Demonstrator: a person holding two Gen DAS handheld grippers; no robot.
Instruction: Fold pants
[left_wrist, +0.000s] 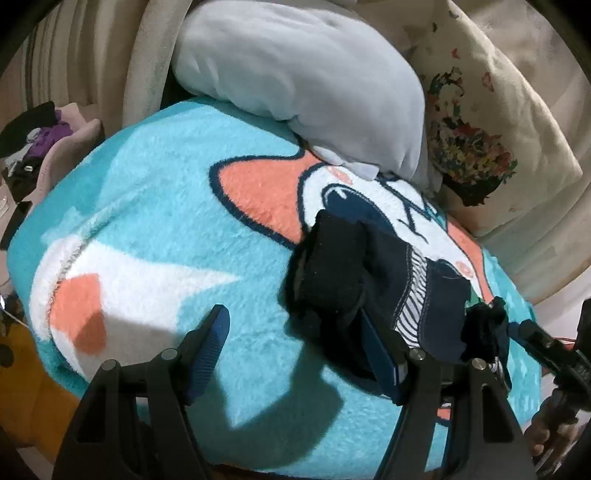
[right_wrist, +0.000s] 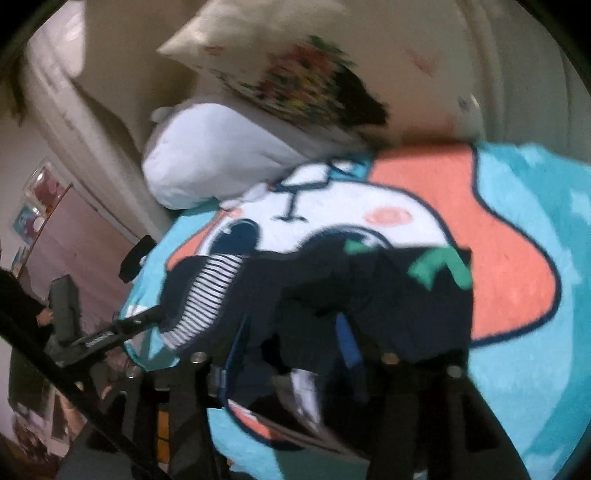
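Observation:
Small dark navy pants (left_wrist: 424, 291) with a striped lining and green marks lie on a turquoise cartoon blanket (left_wrist: 159, 206). In the left wrist view my left gripper (left_wrist: 291, 332) is open; its right finger (left_wrist: 376, 350) is under a bunched dark fold of the pants, its left finger (left_wrist: 210, 343) is over bare blanket. My right gripper (left_wrist: 517, 328) shows at the right edge, at the pants' other end. In the blurred right wrist view the pants (right_wrist: 388, 295) are bunched between my right gripper's fingers (right_wrist: 347, 347); the jaws are partly hidden by cloth.
A pale blue pillow (left_wrist: 295, 74) and a cream flower-print pillow (left_wrist: 480, 122) lie at the head of the bed. A pile of clothes (left_wrist: 40, 136) sits beyond the blanket's left side. The left gripper (right_wrist: 122, 328) appears at the bed's left edge in the right wrist view.

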